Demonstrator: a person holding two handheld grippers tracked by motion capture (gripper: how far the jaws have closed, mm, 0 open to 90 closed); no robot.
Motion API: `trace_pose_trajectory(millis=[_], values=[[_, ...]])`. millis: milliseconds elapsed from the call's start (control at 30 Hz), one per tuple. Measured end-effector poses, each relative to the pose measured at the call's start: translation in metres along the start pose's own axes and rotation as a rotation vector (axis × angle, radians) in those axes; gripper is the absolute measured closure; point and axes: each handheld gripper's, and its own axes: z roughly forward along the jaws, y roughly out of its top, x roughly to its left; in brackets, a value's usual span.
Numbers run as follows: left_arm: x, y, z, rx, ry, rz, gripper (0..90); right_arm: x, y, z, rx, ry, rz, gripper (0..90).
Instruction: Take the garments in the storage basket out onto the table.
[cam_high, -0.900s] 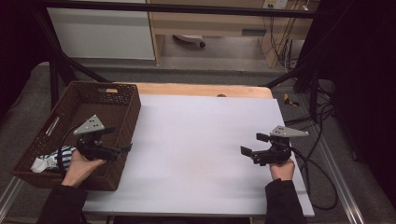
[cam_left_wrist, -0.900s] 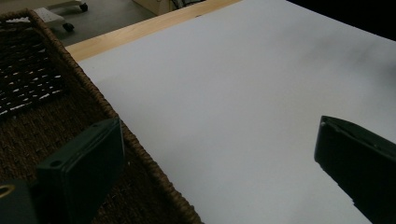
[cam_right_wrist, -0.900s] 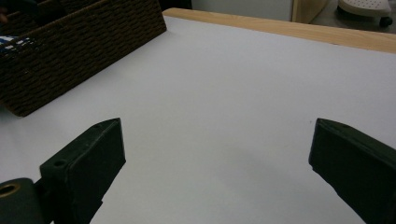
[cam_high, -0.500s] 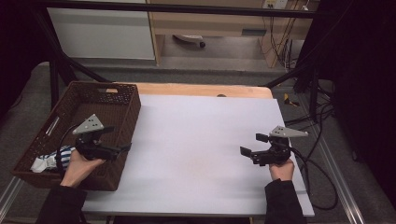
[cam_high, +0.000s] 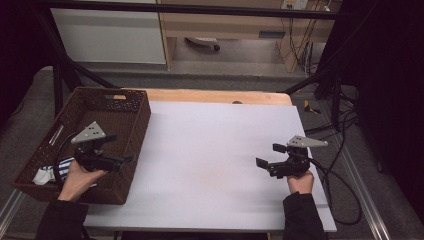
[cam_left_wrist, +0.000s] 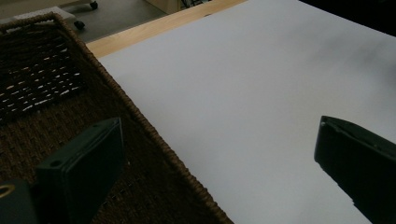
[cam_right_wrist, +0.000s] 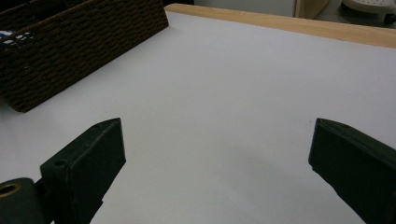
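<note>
High view: left tool (cam_high: 131, 159) over unlabelled basket (cam_high: 131, 102).

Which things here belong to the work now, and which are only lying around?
Belong to the work:
- left gripper, open over the basket's edge
- right gripper, open over the white table top
- brown woven basket
- striped cloth inside the basket

Only lying around:
- cables at the table's right side
- wheeled chair base on the floor behind
</note>
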Motion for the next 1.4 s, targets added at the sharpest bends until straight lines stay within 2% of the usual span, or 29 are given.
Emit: trace_pose_trajectory(millis=[400, 733, 867, 1400], values=[[0.003, -0.001, -0.010, 0.015, 0.025, -0.006, 1.4, 0.000, 0.000, 0.000, 0.004, -0.001, -0.001, 4.2], [0.003, -0.002, -0.016, 0.043, 0.048, 0.012, 1.3, -0.001, 0.000, -0.001, 0.004, -0.003, -0.002, 4.2], [0.004, -0.003, -0.018, 0.047, 0.056, 0.006, 1.4, -0.001, 0.000, -0.001, 0.004, -0.002, -0.001, 4.2], [0.017, -0.008, -0.035, 0.070, 0.115, -0.013, 1.3, -0.002, -0.001, 0.002, 0.023, -0.006, 0.000, 4.3]])
